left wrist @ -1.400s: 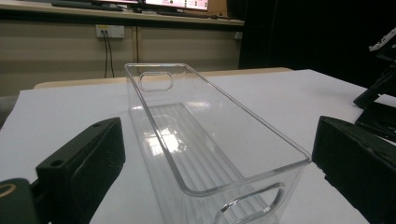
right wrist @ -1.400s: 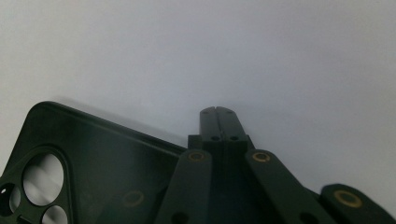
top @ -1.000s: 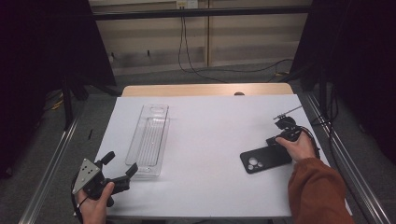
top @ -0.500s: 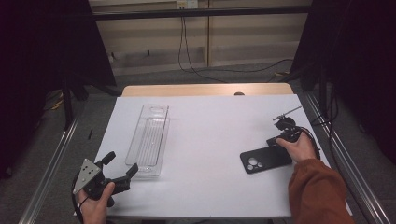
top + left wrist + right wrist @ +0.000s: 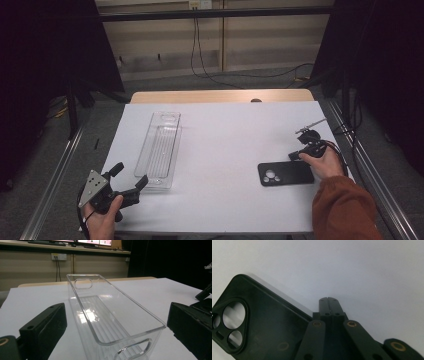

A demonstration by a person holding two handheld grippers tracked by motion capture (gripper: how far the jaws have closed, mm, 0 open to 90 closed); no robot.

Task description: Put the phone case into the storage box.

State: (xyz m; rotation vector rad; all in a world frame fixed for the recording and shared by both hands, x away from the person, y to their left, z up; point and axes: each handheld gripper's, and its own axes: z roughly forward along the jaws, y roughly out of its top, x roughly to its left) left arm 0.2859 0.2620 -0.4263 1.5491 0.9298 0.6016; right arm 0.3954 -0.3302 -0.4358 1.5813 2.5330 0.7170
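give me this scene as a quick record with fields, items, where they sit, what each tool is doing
surface: white table
item 1: clear plastic bin, empty, lying lengthwise on the table's left part
item 2: black phone case, flat on the table's right part, camera cutouts toward the bin
left tool: jaws open, at the bin's near end, not touching it
right tool: jaws shut with nothing between them, tips at the phone case's edge; whether they touch it cannot be told
contact: no item is held

no readable text, no labels, no brands, no numbers
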